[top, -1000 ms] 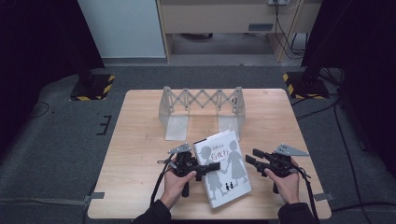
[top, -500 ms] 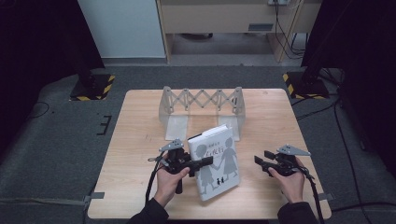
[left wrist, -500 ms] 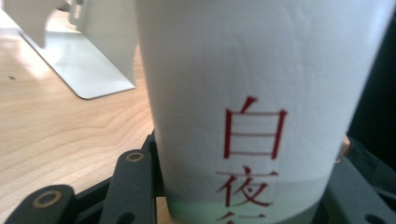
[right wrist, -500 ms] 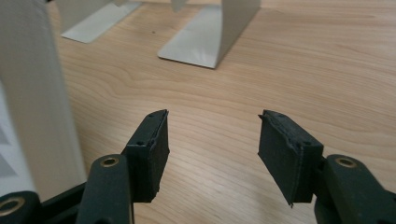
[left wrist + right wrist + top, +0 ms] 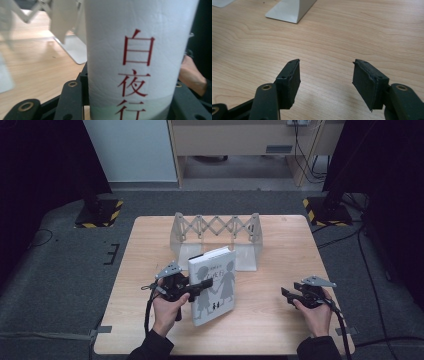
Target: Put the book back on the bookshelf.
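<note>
Book gripped by its spine, right tongs empty

Book (image 5: 214,284), white with grey silhouette figures on its cover, sat in the lower middle of the high view, raised off the wooden table (image 5: 280,320) and tilted, its cover facing up toward the camera. The left gripper (image 5: 196,286) was clamped on it from the left side of the frame; in the left gripper view the white spine (image 5: 136,57) with red characters stood between the two black jaws, which pressed against it on both sides. The book's long axis ran from the lower centre of the high view toward the upper right, its top edge pointing at the folding rack (image 5: 216,227).

The right gripper (image 5: 286,293) hovered at the lower right of the high view, well apart from the book. Its jaws stood wide apart with nothing between them; in the right gripper view bare wood showed in the gap, and a white foot of the rack (image 5: 289,10) lay at the top of the frame.

The rack, with a grey scissor lattice between two white end plates, stood upright across the upper middle of the table, just beyond the book's top edge. Bare tabletop lay open to the right of the book, between it and the right gripper, and along the left edge of the table beside the left hand (image 5: 165,312)
</note>
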Available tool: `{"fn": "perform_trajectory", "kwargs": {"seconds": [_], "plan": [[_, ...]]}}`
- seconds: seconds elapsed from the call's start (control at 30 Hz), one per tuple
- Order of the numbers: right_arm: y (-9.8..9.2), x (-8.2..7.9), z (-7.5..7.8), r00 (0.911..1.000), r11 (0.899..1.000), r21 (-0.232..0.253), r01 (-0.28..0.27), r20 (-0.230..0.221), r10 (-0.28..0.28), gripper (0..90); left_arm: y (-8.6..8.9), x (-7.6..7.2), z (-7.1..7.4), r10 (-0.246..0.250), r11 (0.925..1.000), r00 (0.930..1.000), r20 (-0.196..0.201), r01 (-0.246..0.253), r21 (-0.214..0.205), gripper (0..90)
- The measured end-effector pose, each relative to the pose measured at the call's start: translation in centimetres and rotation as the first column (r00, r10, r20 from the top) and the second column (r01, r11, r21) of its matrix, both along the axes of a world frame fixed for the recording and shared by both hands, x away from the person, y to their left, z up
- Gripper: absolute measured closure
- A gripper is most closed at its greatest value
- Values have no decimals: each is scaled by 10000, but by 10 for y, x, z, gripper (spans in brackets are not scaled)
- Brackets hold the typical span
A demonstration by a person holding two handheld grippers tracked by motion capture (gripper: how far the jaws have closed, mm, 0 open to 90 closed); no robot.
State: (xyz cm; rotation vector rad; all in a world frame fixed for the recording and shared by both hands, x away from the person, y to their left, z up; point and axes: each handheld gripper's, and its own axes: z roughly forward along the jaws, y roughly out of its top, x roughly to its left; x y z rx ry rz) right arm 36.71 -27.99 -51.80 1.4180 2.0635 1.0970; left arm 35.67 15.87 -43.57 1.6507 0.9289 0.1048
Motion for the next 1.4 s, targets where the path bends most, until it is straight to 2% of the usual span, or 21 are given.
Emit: {"fn": "perform_trajectory", "kwargs": {"seconds": [0.1, 0.23, 0.37, 0.47, 0.53, 0.67, 0.87, 0.97, 1.03, 1.27, 1.4], "plan": [[-1, 1, -2, 9999, 9995, -282, 110, -32, -111, 361, 10, 1, 4, 381, 9992, 9993, -47, -381, -151, 528], [-3, 2, -6, 9996, 9978, -630, 216, -170, -228, 312, 25, 1, 12, 843, 9959, 9964, 104, -839, -330, 528], [-2, 3, -11, 9980, 9933, -1125, 248, -557, -312, 263, 36, 0, 19, 1246, 9919, 9917, 310, -1238, -279, 527], [-2, 4, -15, 9971, 9909, -1338, 161, -719, -259, 236, 43, -2, 25, 1558, 9878, 9861, 575, -1556, -68, 527], [-1, 4, -16, 9975, 9913, -1298, 195, -652, -281, 231, 47, -3, 28, 1751, 9843, 9821, 695, -1761, 83, 527], [-1, 4, -19, 9981, 9913, -1281, 312, -483, -377, 173, 56, -1, 31, 2009, 9796, 9778, 600, -2010, -34, 527], [-1, 5, -20, 9982, 9918, -1235, 338, -454, -397, 168, 68, 6, 36, 2382, 9712, 9687, 703, -2377, -162, 526], [0, 5, -20, 9981, 9926, -1179, 276, -515, -339, 140, 72, 9, 41, 2605, 9651, 9604, 992, -2620, 22, 526], [0, 5, -20, 9983, 9913, -1307, 143, -537, -214, 111, 75, 11, 44, 2771, 9595, 9543, 1120, -2809, 196, 527], [2, 7, -20, 9977, 9916, -1291, -13, -679, -76, 74, 79, 30, 45, 3378, 9395, 9336, 1196, -3421, 165, 527], [2, 7, -21, 9978, 9917, -1289, 1, -659, -87, 74, 73, 44, 43, 3617, 9283, 9239, 1246, -3693, 437, 526]]}}
